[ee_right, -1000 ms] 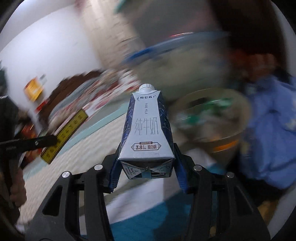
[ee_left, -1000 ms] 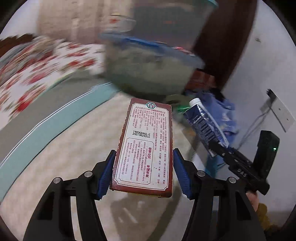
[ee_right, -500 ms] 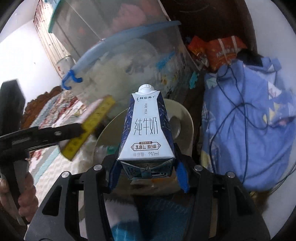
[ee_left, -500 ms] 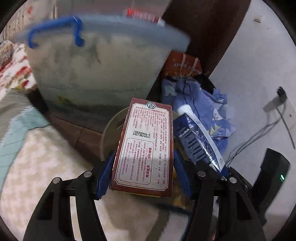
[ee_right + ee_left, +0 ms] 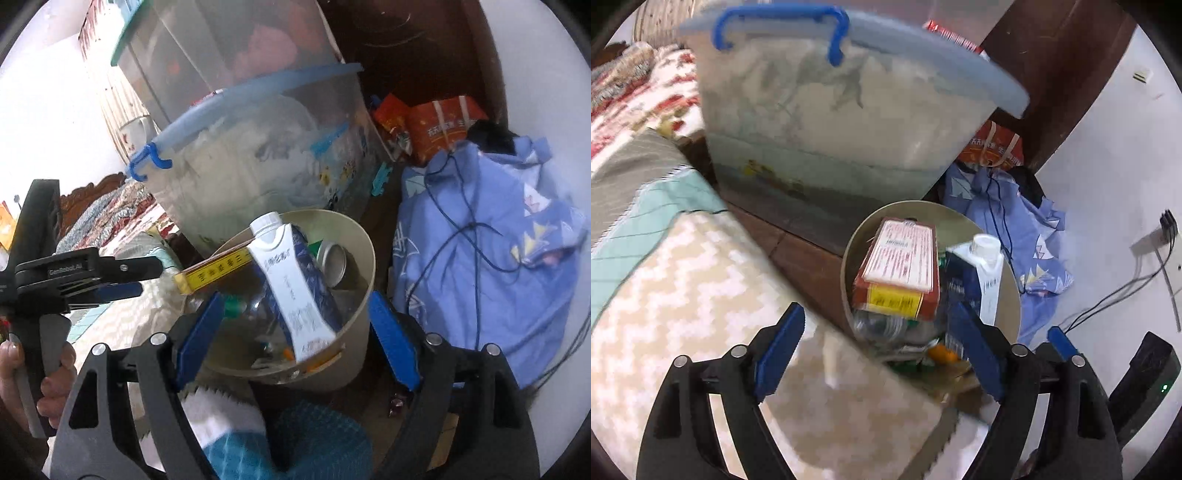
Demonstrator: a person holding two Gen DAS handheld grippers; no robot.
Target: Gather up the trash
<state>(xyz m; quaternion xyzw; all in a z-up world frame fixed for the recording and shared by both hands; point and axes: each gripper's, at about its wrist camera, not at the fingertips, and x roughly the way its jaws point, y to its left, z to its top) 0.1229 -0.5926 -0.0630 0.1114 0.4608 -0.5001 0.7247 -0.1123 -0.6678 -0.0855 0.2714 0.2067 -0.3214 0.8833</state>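
Note:
A round beige bin [image 5: 849,258] stands on the floor beside the bed. In it, a red box [image 5: 901,266] with a white printed label lies tilted on other trash. A dark blue and white milk carton [image 5: 982,273] leans next to it. My left gripper [image 5: 877,325] hangs over the bin's near rim, its jaws opening with nothing between the pads. In the right wrist view the carton [image 5: 295,284] tips loose into the bin [image 5: 365,258], beyond my right gripper [image 5: 295,306], whose jaws are also opening and touch nothing. The box's yellow edge [image 5: 218,273] shows there. A hand [image 5: 55,369] holds the left gripper [image 5: 147,277].
A clear storage tub [image 5: 831,122] with a blue-clipped lid stands behind the bin. A blue cloth bag [image 5: 480,251] and orange packets [image 5: 439,125] lie to the right. A beige zigzag blanket [image 5: 683,295] covers the bed at left. Cables [image 5: 1126,291] run along the white wall.
Both grippers have opened wide and let go: the red box and the milk carton have dropped into the bin. The left gripper moved closer over the bin.

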